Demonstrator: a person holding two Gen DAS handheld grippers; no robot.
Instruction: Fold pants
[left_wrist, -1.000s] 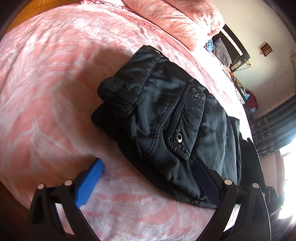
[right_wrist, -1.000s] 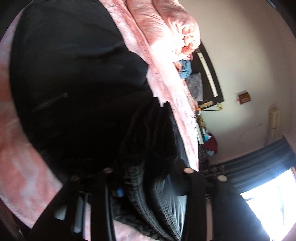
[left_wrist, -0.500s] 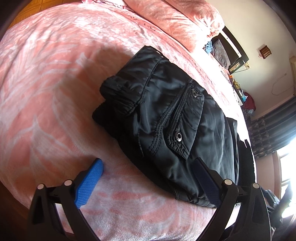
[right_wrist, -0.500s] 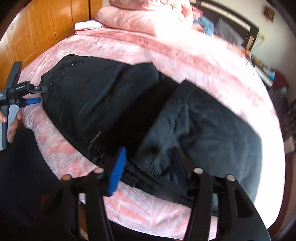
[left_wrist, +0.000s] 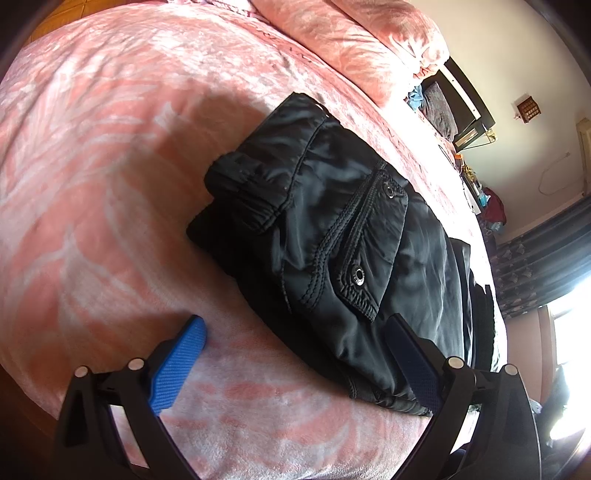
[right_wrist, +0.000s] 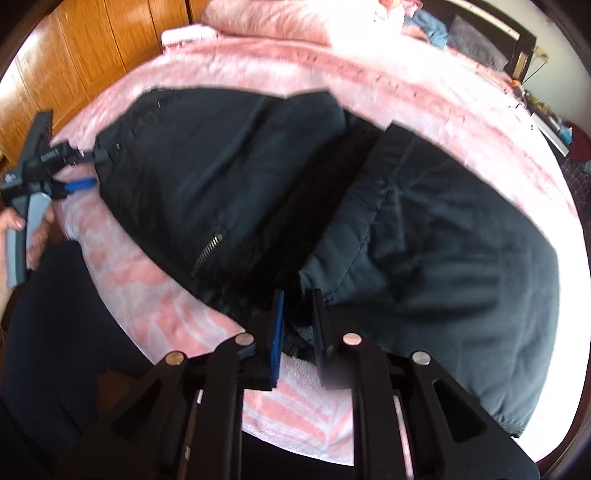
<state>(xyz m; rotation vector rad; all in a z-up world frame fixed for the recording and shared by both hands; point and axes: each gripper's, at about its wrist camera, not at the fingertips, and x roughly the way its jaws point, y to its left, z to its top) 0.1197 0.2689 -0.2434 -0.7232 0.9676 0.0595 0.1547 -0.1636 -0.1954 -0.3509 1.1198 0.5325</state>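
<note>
- Pants (right_wrist: 229, 177) lie black across the pink bed (right_wrist: 155, 295), their near edge now between my right gripper (right_wrist: 298, 325) pads, which have narrowed from wide half a second ago; whether they bite cloth I cannot tell.
- My left gripper (left_wrist: 295, 350) stays wide, one pad over the pocketed end (left_wrist: 332, 229), holding nothing.

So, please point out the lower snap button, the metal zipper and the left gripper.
lower snap button (left_wrist: 357, 276), left wrist view, its centre
metal zipper (right_wrist: 207, 250), right wrist view, its teeth
left gripper (left_wrist: 295, 352), left wrist view, between fingertips
</note>
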